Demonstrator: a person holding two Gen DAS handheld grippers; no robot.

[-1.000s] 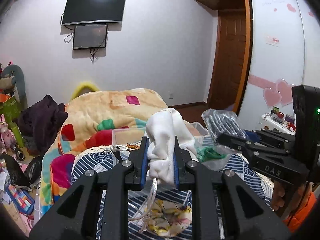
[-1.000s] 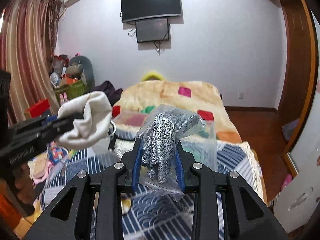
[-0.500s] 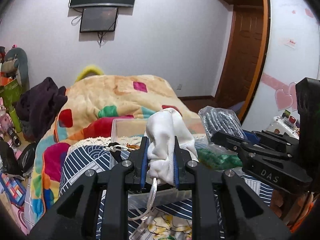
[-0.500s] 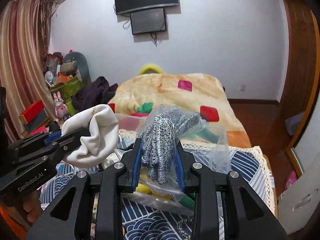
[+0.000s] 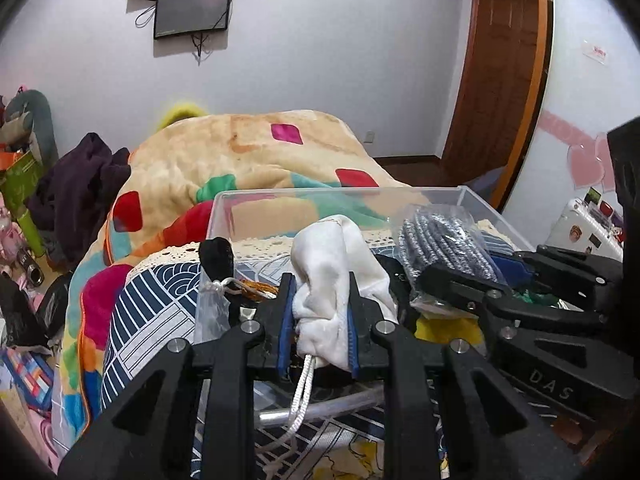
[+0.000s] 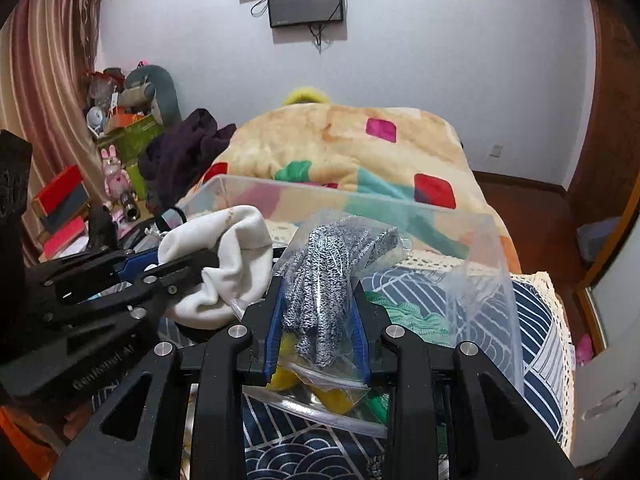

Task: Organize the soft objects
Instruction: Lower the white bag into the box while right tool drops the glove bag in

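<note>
My left gripper (image 5: 318,320) is shut on a white cloth pouch (image 5: 334,280) with a white drawstring; it also shows in the right wrist view (image 6: 228,264). My right gripper (image 6: 318,320) is shut on a clear zip bag of grey-and-white knit gloves (image 6: 324,276), seen in the left wrist view too (image 5: 444,240). Both hold their items over a clear plastic bin (image 5: 340,196) on the bed, side by side. Yellow (image 6: 292,376) and green (image 6: 408,312) soft items lie inside the bin (image 6: 480,248).
The bin sits on a navy patterned cloth (image 5: 148,308) with a cream lace edge. A colourful fleece blanket (image 5: 248,152) covers the bed behind. A dark garment (image 5: 80,184) and clutter lie left. A wooden door (image 5: 504,80) and white cabinet stand right.
Both grippers have moved down and forward with their items, from above the bed to just over the clear bin. The bin now fills the middle of both views.
</note>
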